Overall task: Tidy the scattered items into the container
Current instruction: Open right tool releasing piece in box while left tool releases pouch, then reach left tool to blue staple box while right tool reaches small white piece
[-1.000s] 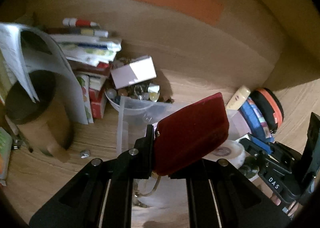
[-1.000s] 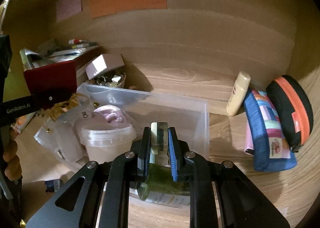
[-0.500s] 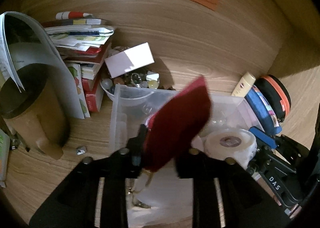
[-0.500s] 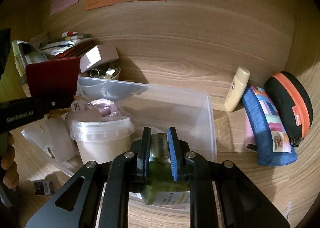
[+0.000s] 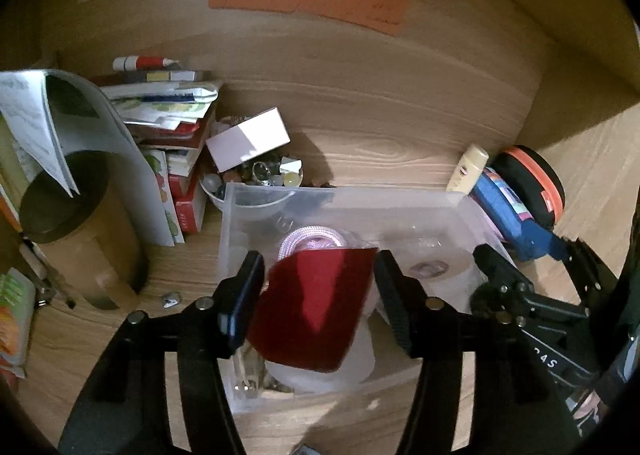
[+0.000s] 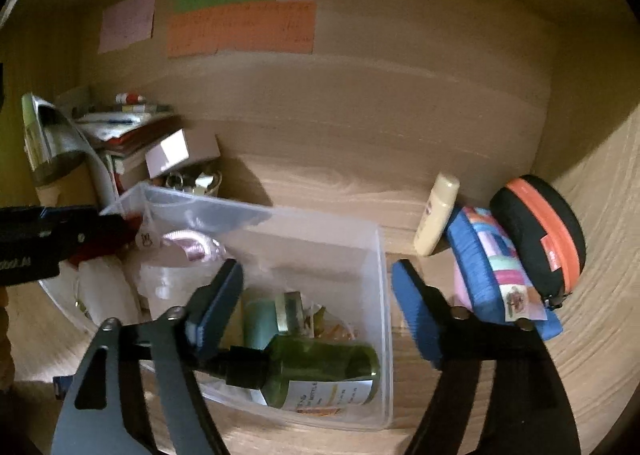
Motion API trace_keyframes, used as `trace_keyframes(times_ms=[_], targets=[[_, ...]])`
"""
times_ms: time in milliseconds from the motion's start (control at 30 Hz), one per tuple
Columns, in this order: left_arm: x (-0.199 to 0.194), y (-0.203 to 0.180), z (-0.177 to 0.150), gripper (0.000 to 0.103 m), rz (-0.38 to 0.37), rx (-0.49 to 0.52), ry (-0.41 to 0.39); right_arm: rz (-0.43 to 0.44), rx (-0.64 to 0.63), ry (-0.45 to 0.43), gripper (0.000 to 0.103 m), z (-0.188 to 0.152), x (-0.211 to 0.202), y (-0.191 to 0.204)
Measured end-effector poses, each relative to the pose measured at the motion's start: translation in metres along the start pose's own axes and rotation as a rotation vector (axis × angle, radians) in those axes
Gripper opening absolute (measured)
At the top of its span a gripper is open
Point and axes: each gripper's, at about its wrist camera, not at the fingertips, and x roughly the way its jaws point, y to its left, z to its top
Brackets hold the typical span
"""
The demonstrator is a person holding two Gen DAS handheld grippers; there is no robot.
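Both grippers angled down over clear container (image 6: 382, 295); fingers spreading, red pouch (image 5: 316, 311) and green bottle (image 6: 320, 371) released.

Green bottle (image 6: 320, 369), lying in clear box (image 6: 382, 295): white label, word "BOTTLE" legible, rest too small. Right gripper body in left view: white letters "AS". Left gripper body in right view: partial white print, unreadable. Orange note (image 6: 240, 29) on wall: handwriting illegible.
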Motion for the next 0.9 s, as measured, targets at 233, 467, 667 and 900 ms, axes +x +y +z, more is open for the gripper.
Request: trace_keyframes(times_ms=[233,467,667,900], targets=[[-0.014,-0.013,0.000,0.066,0.021,0.060,0.007,0.004,0.009,-0.007,0.086,0.002,-0.002,0.000],[-0.042,-0.004,-0.014,0.069,0.032,0.085,0.006,-0.030,-0.008,0.016,0.086,0.003,-0.014,-0.005],[-0.053,-0.007,-0.028,0.069,0.021,0.126,0.020,-0.012,0.006,0.070,0.086,-0.008,-0.030,-0.020],[-0.051,-0.010,-0.050,0.069,-0.008,0.166,0.063,-0.063,0.009,0.124,0.086,-0.033,-0.047,-0.037]])
